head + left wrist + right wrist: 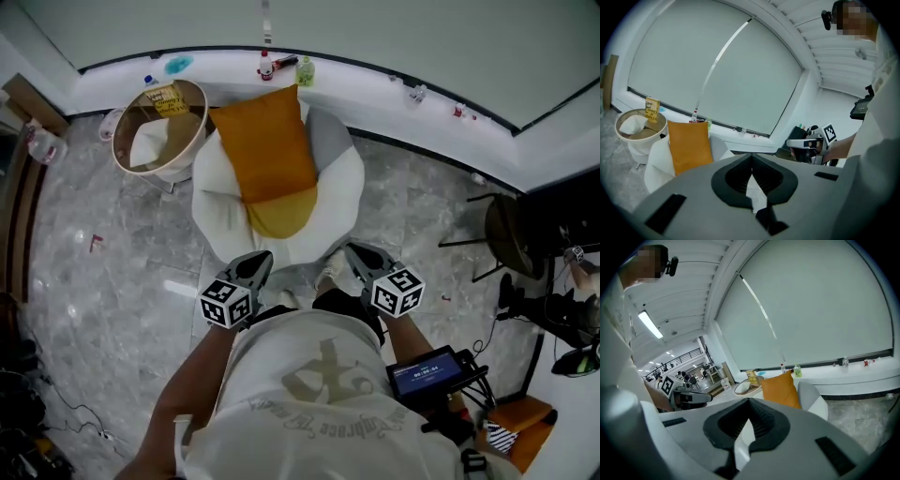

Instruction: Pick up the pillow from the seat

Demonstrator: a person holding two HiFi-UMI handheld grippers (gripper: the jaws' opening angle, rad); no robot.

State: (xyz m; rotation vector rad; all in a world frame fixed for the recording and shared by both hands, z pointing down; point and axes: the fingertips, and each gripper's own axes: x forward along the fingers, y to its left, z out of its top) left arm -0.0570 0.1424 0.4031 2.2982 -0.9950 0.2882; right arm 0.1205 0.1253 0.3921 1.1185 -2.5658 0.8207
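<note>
Orange pillow (270,141) is standing upright on the white seat (342,192), leaning back on the grey backrest (330,131). Yellow patch (281,216) is showing just below it; can't tell if that's a separate cushion. You're holding both tongs low in front of you, near the seat's front edge and well apart from the pillow. Left gripper (257,262) is sitting with jaws fully together, gripping nothing. Right gripper (357,251) is doing the same, pads closed on air. Both are pointing toward the seat, slightly downward. Round basket (159,127) is standing just beside the seat's left side. Red-capped bottle (265,66) and green bottle (305,71) are sitting on the window ledge (375,103) behind the pillow.
</note>
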